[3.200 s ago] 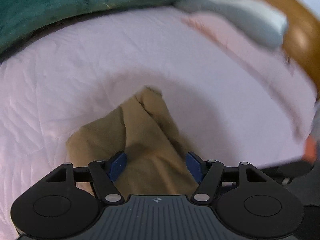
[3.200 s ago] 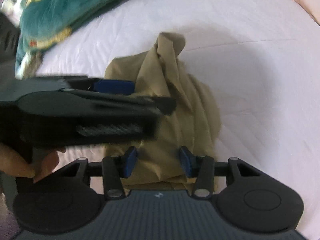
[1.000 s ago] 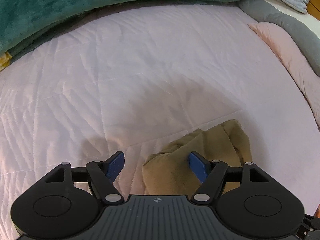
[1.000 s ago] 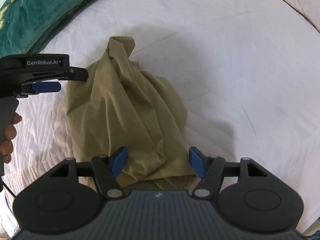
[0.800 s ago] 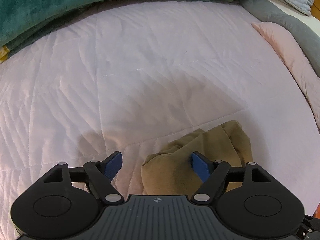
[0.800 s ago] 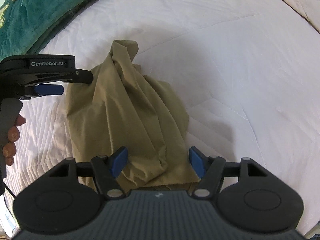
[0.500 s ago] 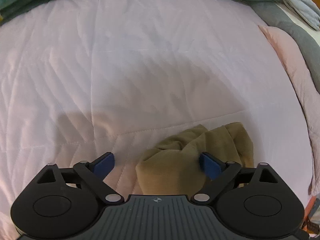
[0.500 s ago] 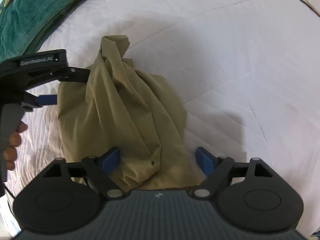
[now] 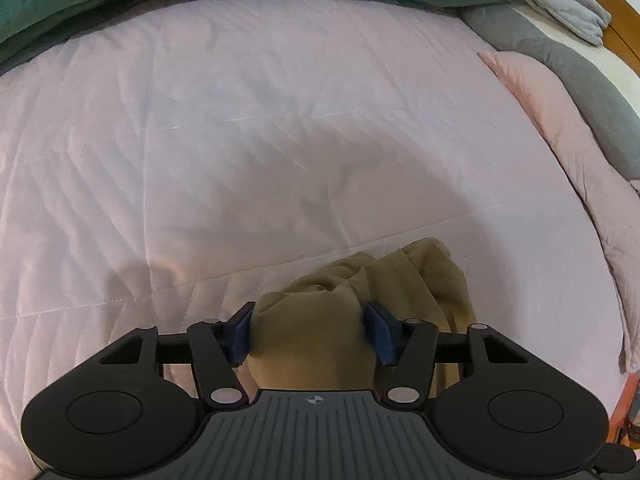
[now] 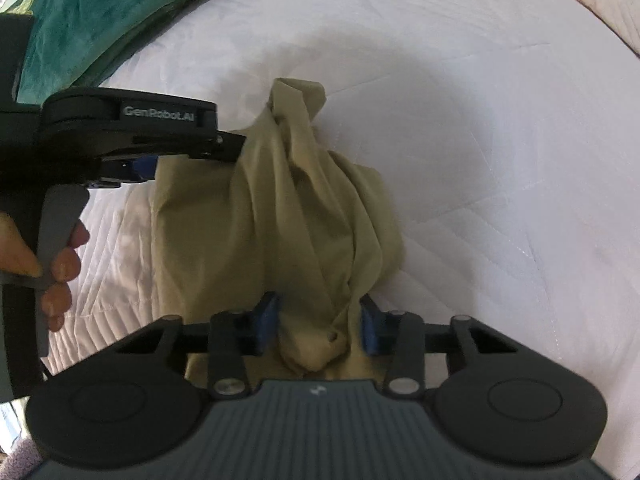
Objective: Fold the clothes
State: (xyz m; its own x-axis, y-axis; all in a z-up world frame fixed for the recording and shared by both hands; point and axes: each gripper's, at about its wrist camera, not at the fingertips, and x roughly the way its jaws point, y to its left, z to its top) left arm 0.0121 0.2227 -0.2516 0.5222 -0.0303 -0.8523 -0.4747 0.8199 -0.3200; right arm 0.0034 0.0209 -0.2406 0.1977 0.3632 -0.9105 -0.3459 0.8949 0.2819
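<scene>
Cloth is the whole problem here: the khaki garment (image 10: 280, 216) lies bunched in a heap on the white quilted bed (image 10: 480, 140), nowhere near flat, so I judge folding has barely begun. My left tool (image 9: 310, 330) is closing around a rounded lump at one end, fabric filling the gap and the blue pads already touching its sides. My right tool (image 10: 316, 326) is closing too, over a twisted ridge at the near end, with some daylight left beside each pad.

To do this well, I would pinch single edges rather than thick wads, then lift and draw the two ends apart so the garment opens out before any fold.

Both tools point steeply down at the bed. In the right view the left one reaches in from the side, the person's hand (image 10: 52, 256) wrapped on its grip.
</scene>
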